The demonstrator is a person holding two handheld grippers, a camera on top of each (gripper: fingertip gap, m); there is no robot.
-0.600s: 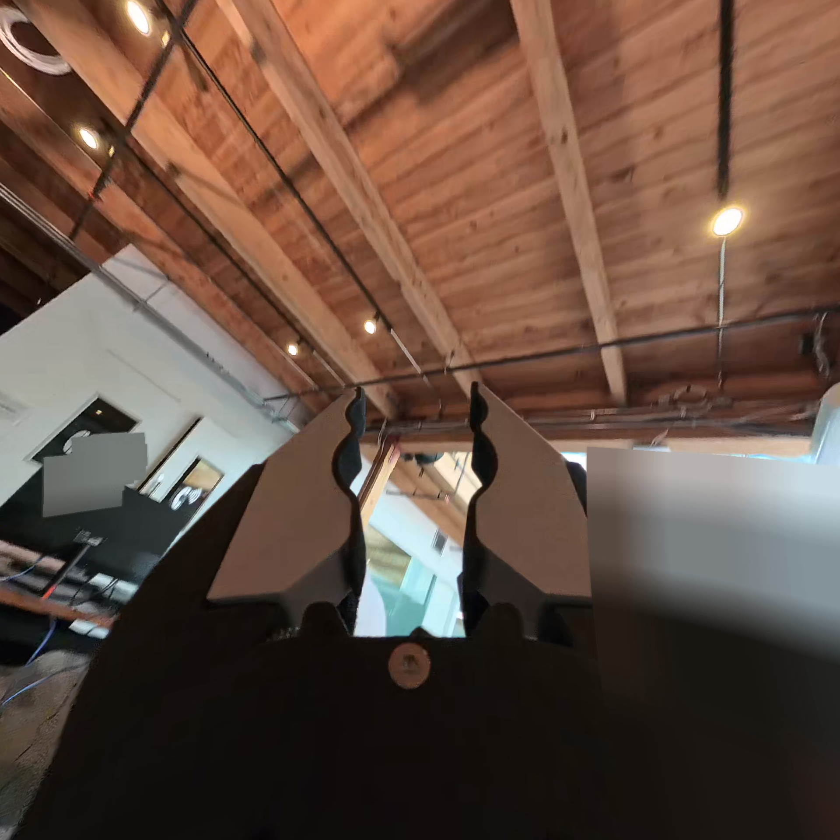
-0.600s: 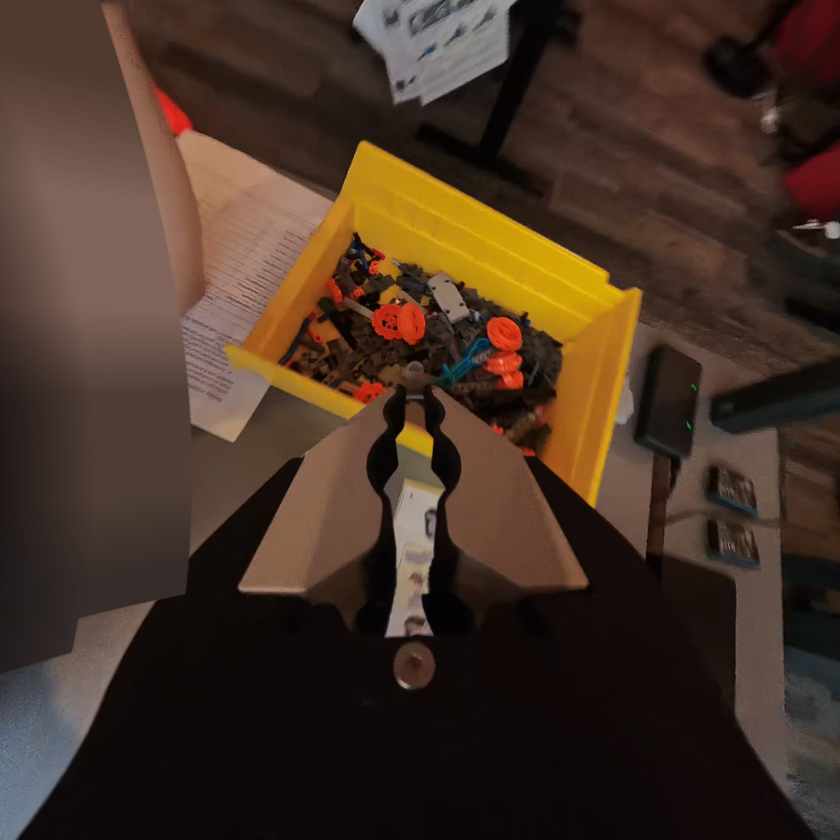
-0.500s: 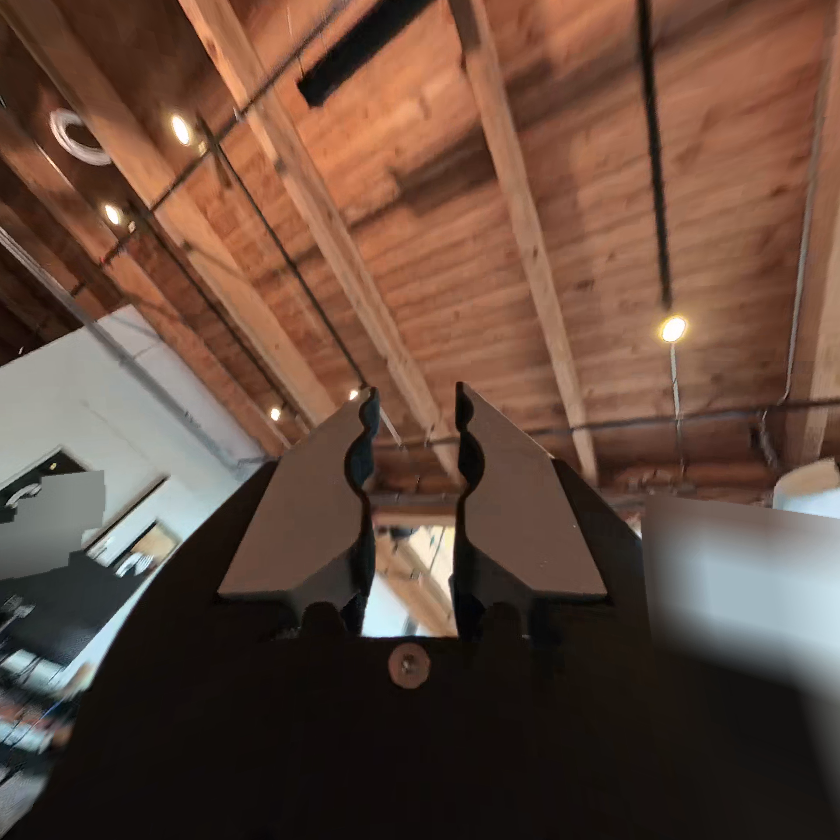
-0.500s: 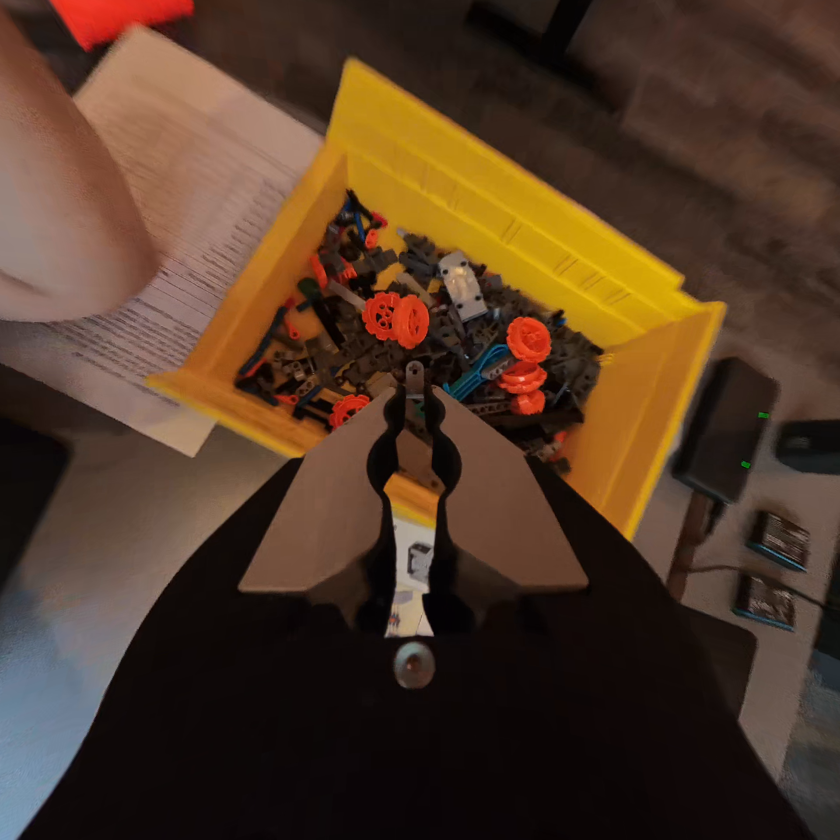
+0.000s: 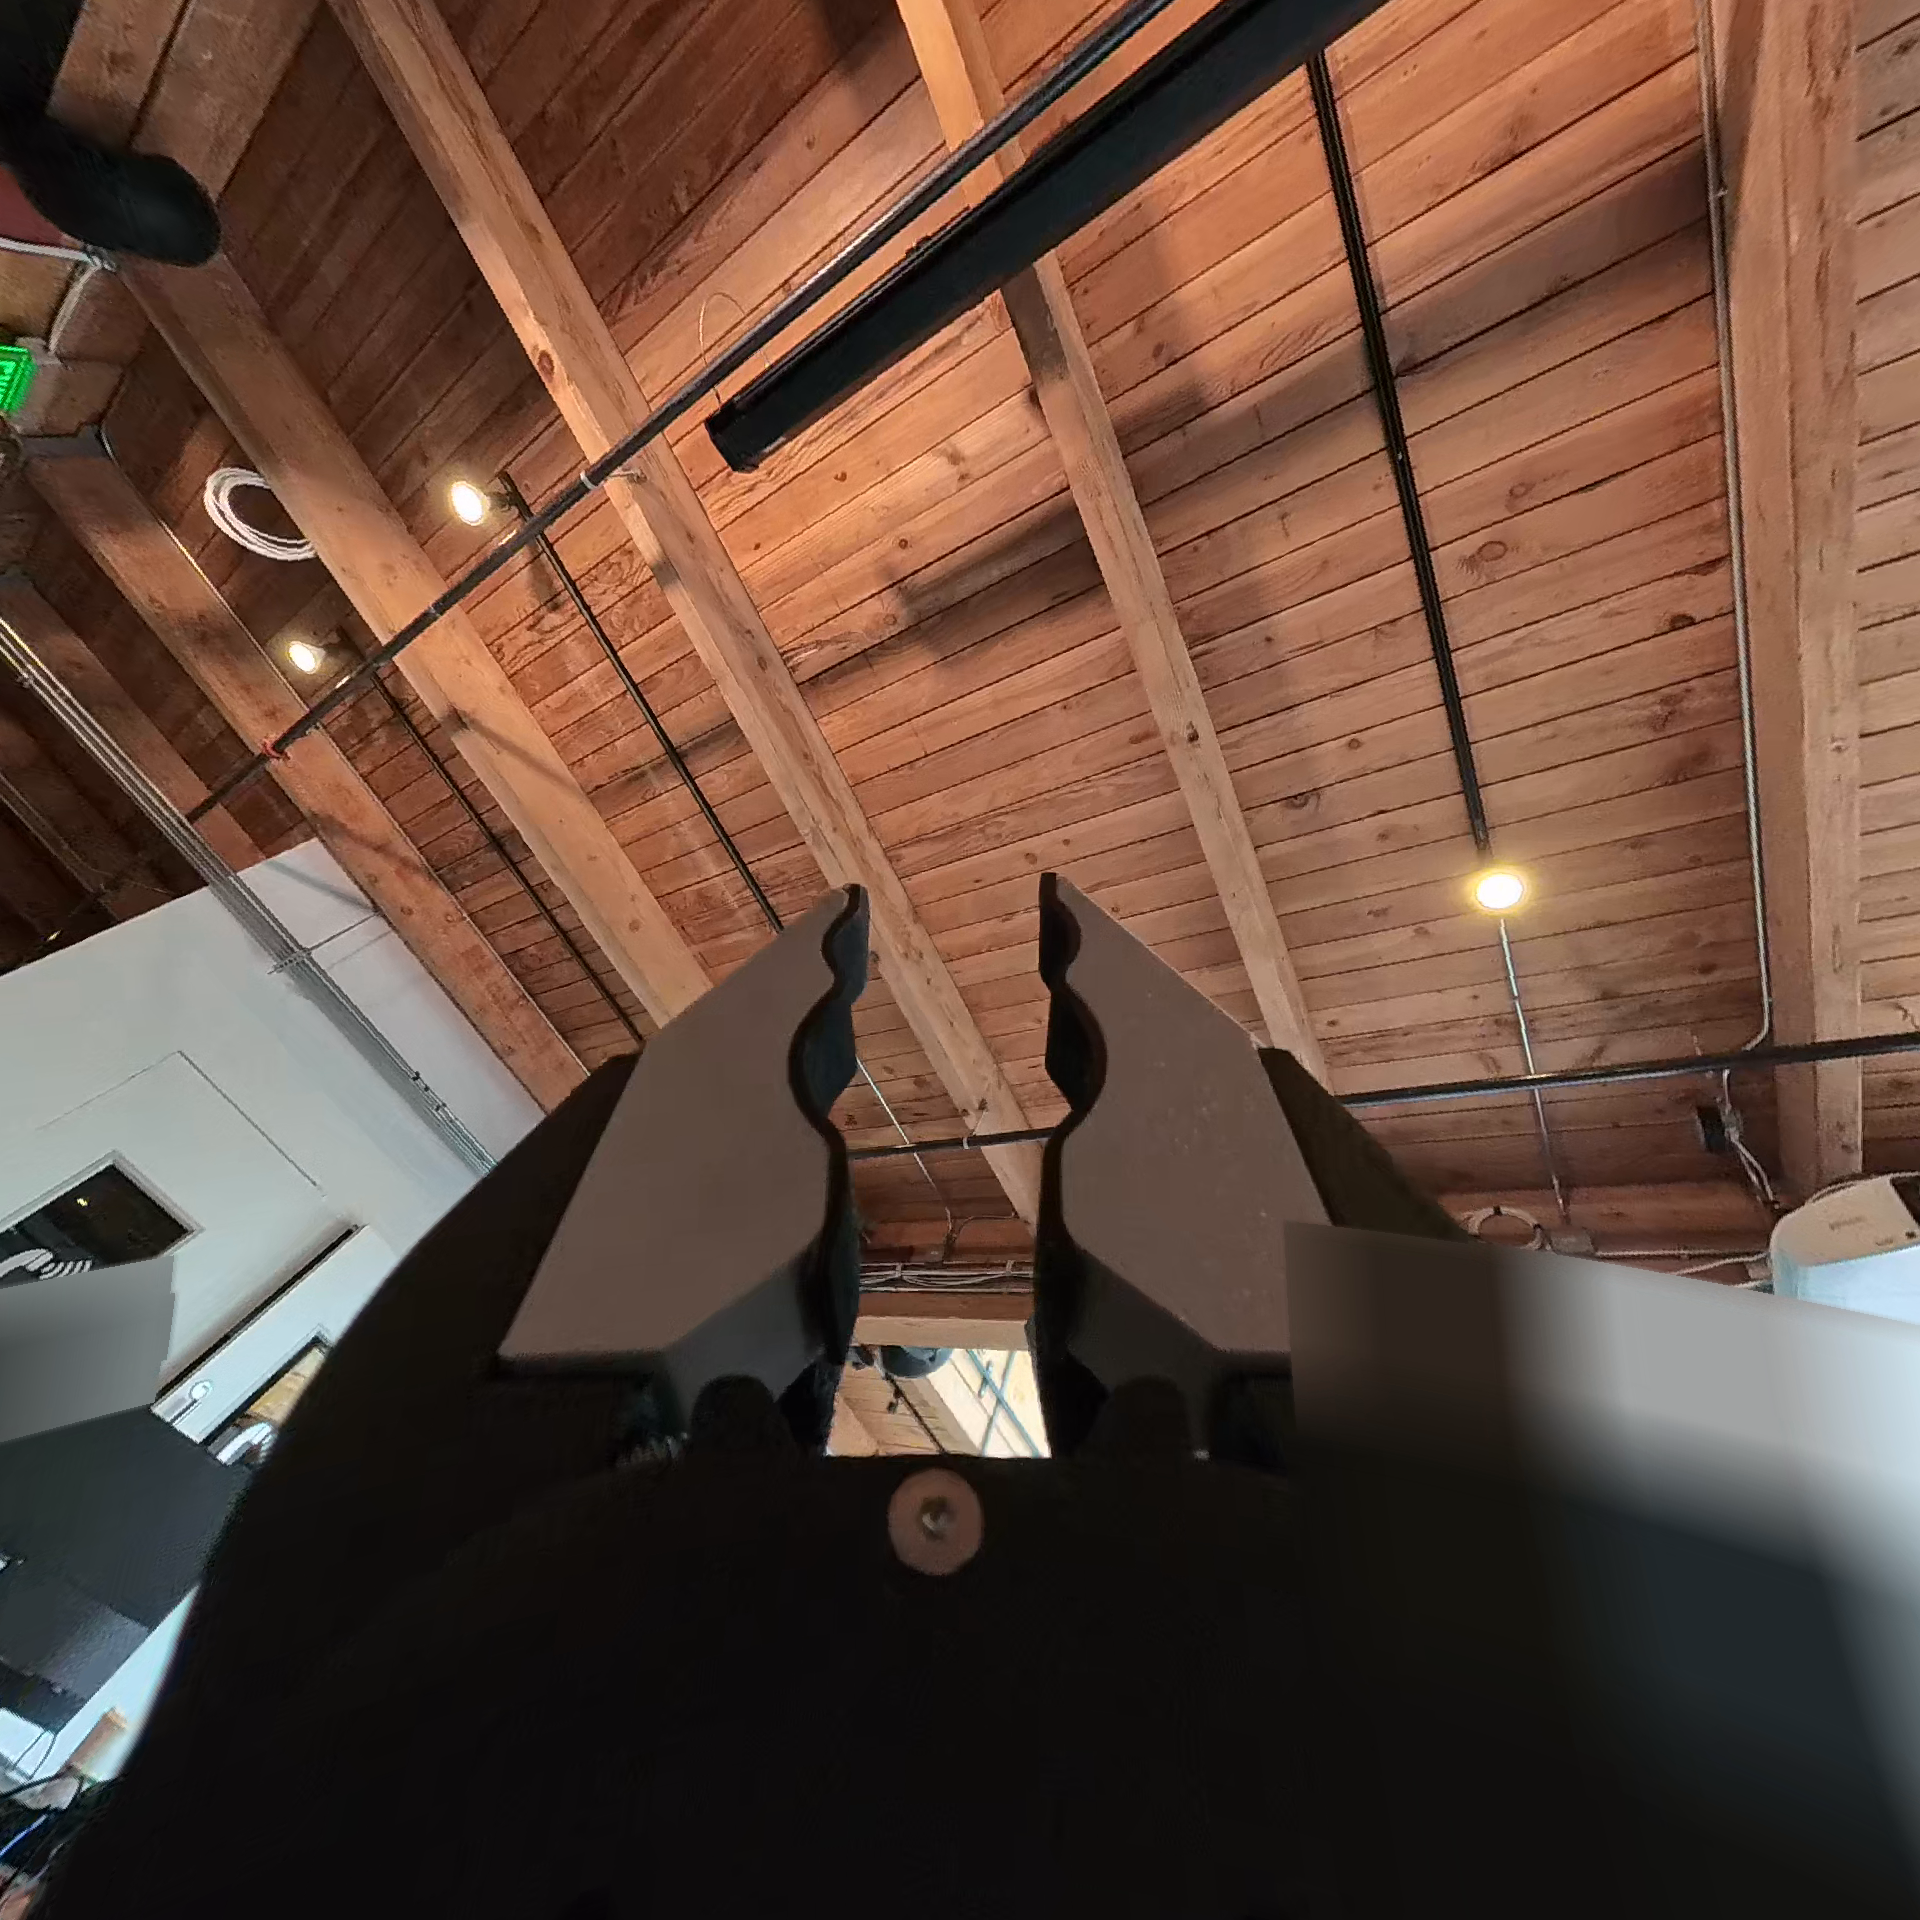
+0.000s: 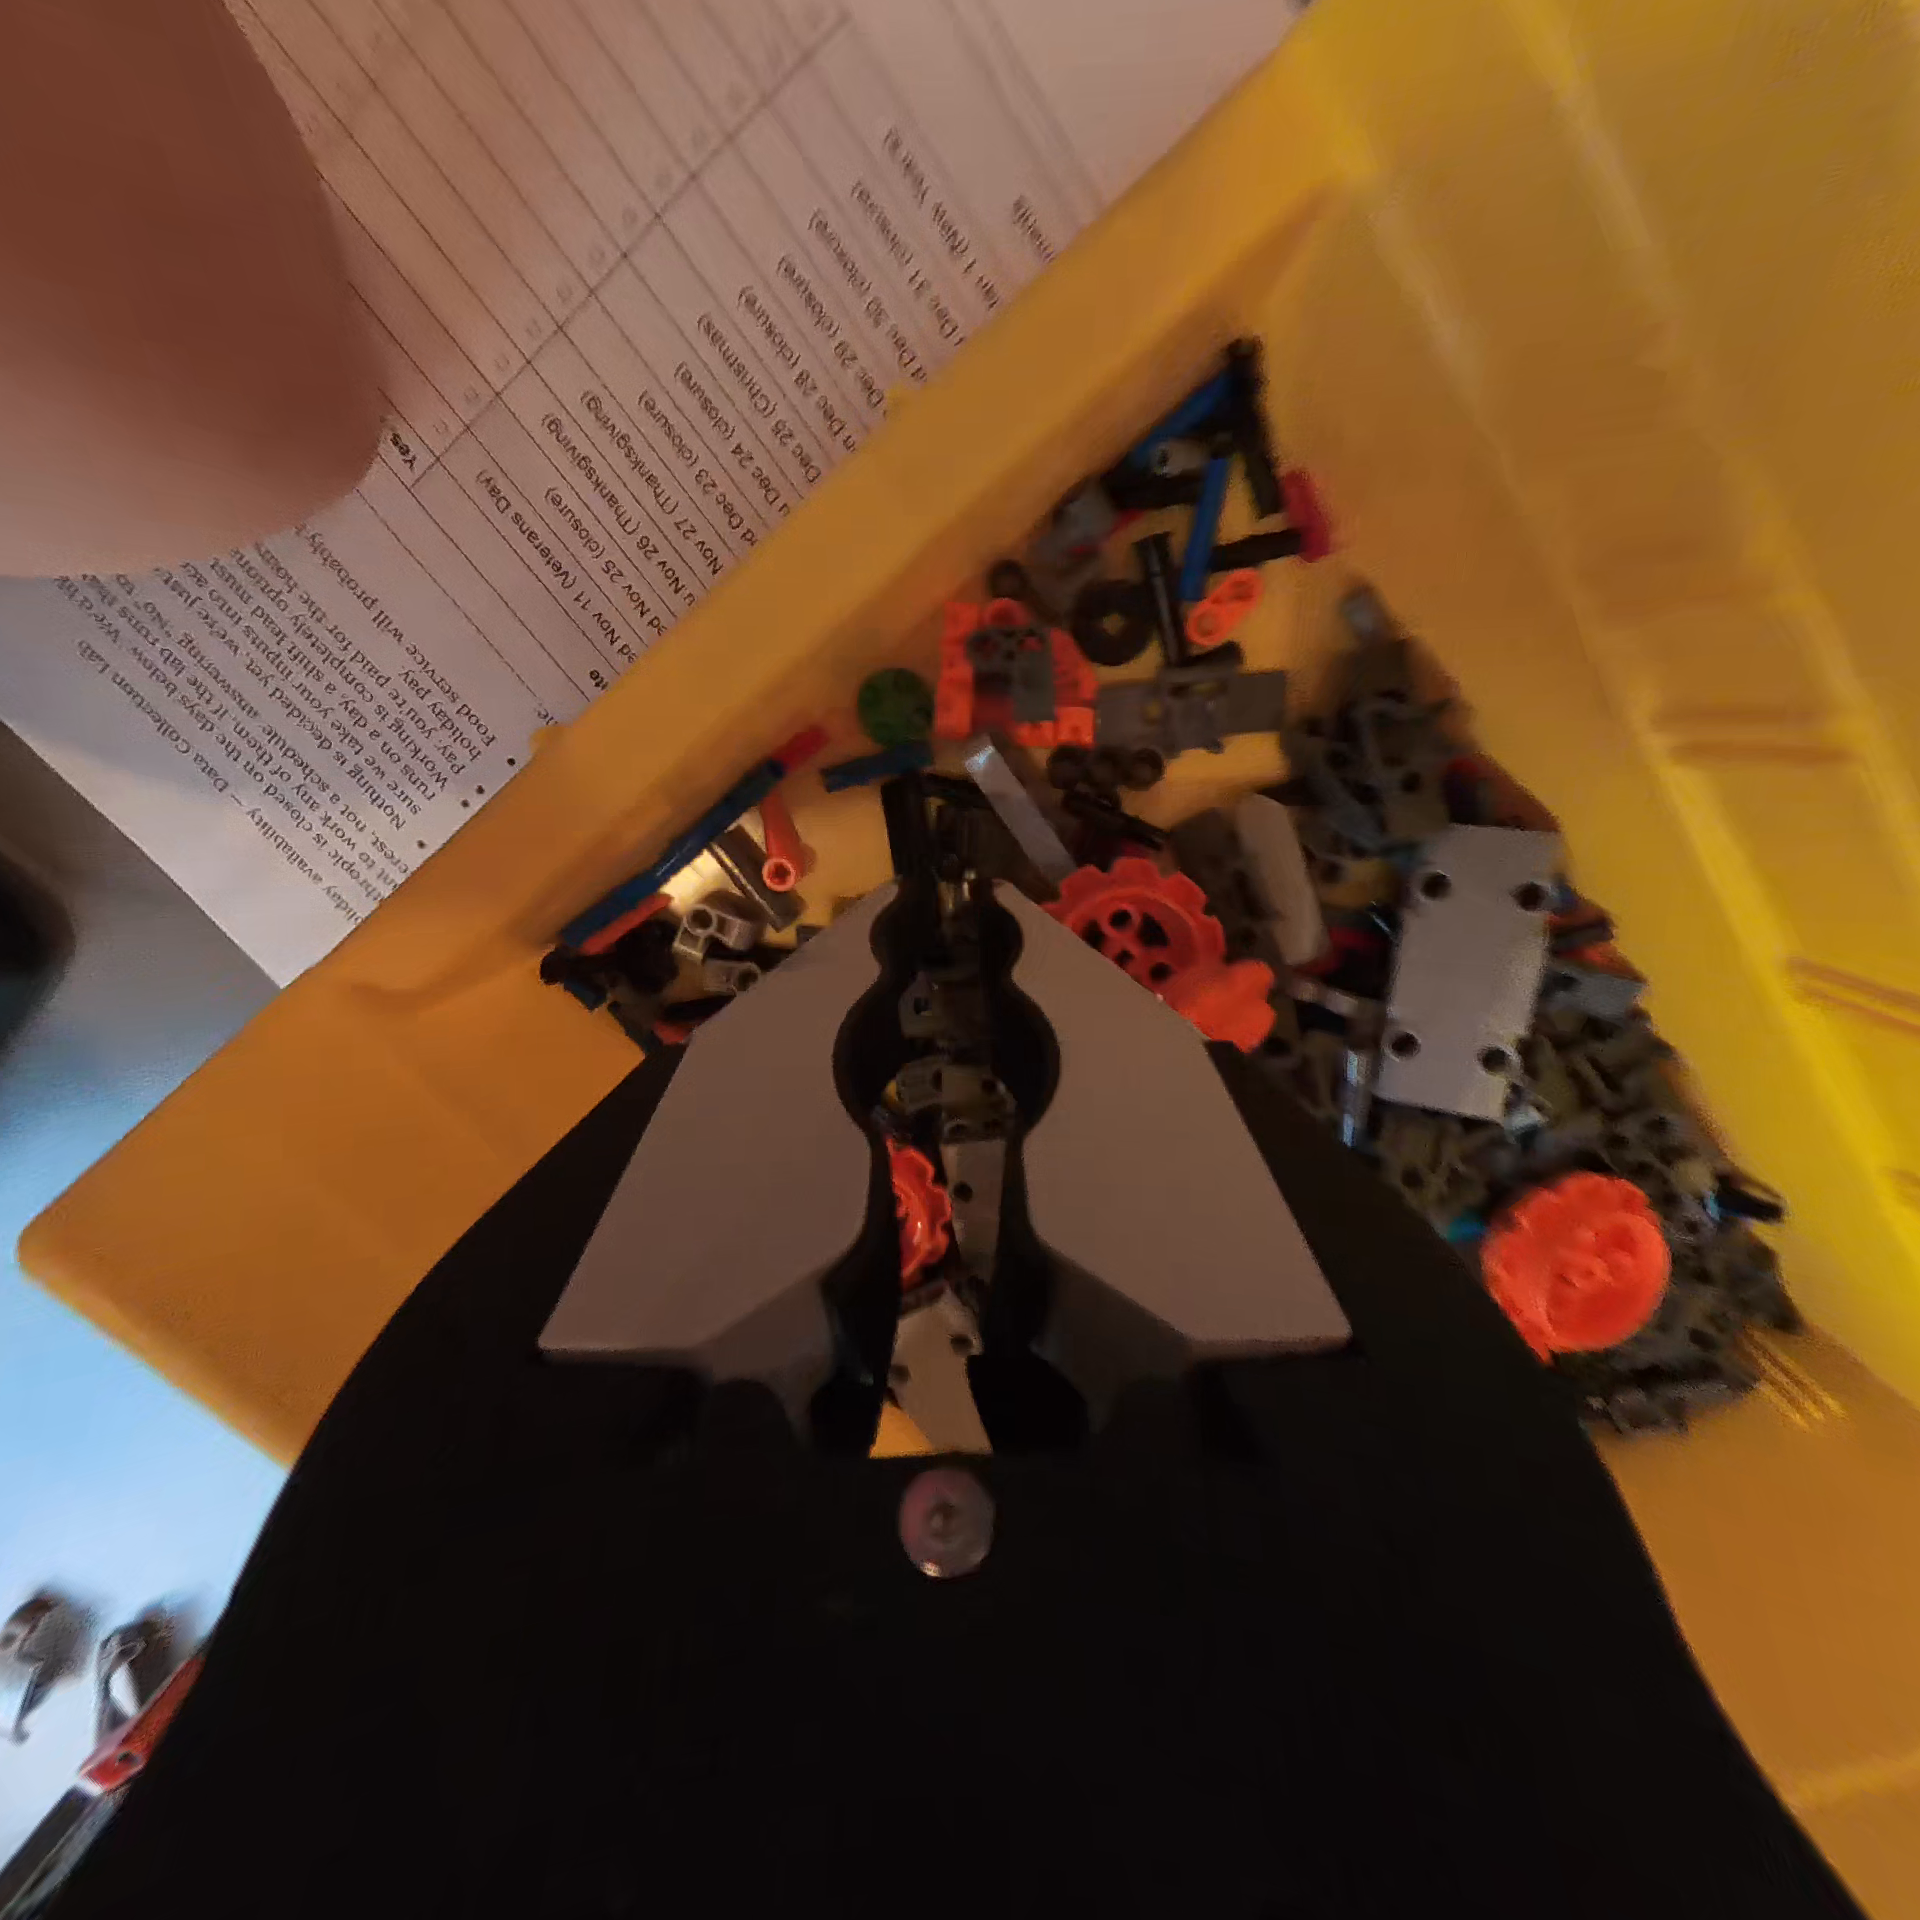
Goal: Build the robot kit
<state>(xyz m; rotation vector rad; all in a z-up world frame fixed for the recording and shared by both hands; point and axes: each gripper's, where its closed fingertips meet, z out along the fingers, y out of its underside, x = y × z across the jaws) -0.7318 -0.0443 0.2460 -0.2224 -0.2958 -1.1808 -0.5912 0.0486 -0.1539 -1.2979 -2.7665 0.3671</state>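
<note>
My right gripper (image 6: 940,894) is down inside a yellow bin (image 6: 1558,416) of small building pieces. Its jaws are nearly closed on a small dark piece (image 6: 930,821) that sticks out past the tips, just above the pile. An orange gear (image 6: 1132,925) lies right of the tips, a grey plate with holes (image 6: 1465,987) and an orange wheel (image 6: 1574,1262) farther right. My left gripper (image 5: 954,909) points up at a wooden ceiling (image 5: 1039,623). It is open and empty, with nothing near it.
A printed paper sheet (image 6: 623,364) lies under the bin's left side, with part of a person's arm (image 6: 156,260) above it. A pale table (image 6: 104,1455) shows at lower left with small dark items (image 6: 62,1652). Ceiling lights (image 5: 1496,888) and a black rail (image 5: 987,260) hang overhead. Spacing between my two grippers at the tips: around 45 cm.
My right gripper has dropped from above the bin's front rim down into it, close to the pieces, still shut on the small piece. My left gripper has tilted further up toward the ceiling.
</note>
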